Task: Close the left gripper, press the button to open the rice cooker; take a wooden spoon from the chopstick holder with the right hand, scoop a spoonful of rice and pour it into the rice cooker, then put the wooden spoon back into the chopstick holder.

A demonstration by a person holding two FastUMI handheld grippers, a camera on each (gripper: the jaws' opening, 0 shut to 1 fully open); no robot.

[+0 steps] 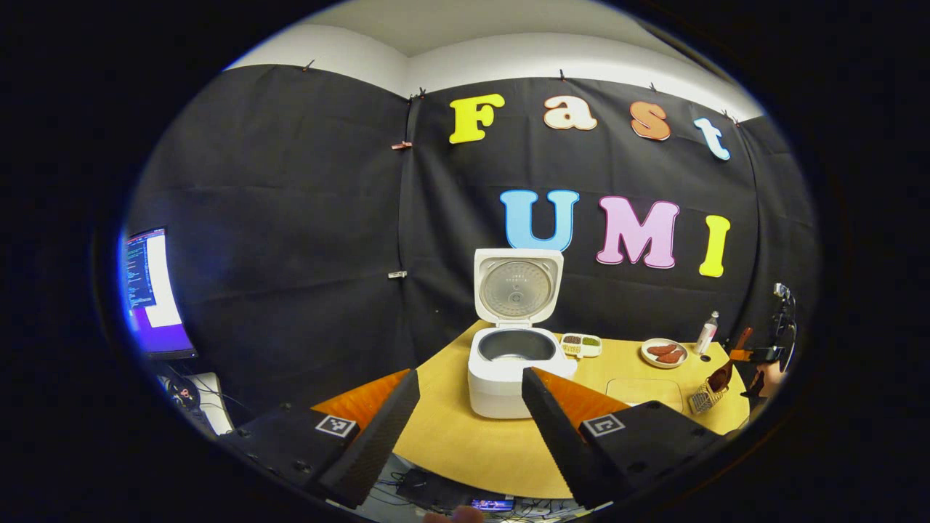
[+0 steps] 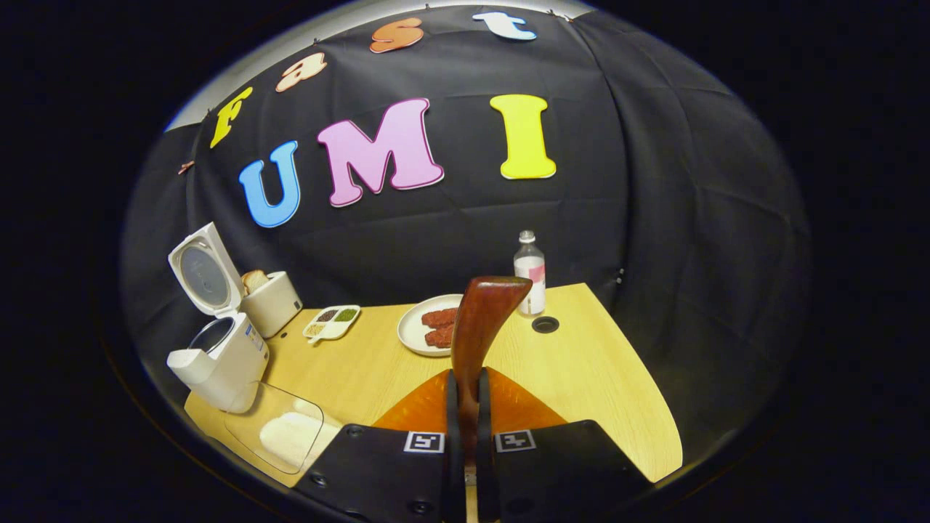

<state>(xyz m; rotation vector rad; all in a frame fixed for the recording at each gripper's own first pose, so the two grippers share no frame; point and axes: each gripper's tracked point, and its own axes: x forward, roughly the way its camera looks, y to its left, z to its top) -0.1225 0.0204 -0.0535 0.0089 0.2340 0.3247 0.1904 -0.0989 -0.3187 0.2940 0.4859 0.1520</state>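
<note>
Clamped between the fingers of the right gripper [image 2: 465, 407] is the wooden spoon [image 2: 479, 319], its handle pinched between the two fingers and its upper end rising over the surface [image 2: 581, 378] in the right gripper view; in the left gripper view the same spoon is seen far to the right, held above the wire chopstick holder [image 1: 703, 398], so it is judged to be lifted out or nearly so. The left gripper [image 1: 471, 407] is held back from the rice cooker [image 1: 508, 370] with its fingers well apart and nothing between them. The cooker lid [image 1: 517, 285] stands upright and the inner pot [image 1: 516, 346] is exposed, so the button step is taken as done and the step in hand is judged to be the carrying of the spoon toward the rice. A clear container [image 2: 280, 432] with a white heap, presumably the rice, is seen at the near edge of the surface just beside the cooker. The next move is judged to call for the spoon to be lowered bowl-first into that container, kept level once loaded, and tipped over the open pot. A small divided dish [image 2: 332, 322], a plate [image 2: 415, 335] with reddish pieces and a bottle [image 2: 530, 272] are left aside. A label is carried by the bottle and a panel by the cooker front, but no writing on either can be made out.
</note>
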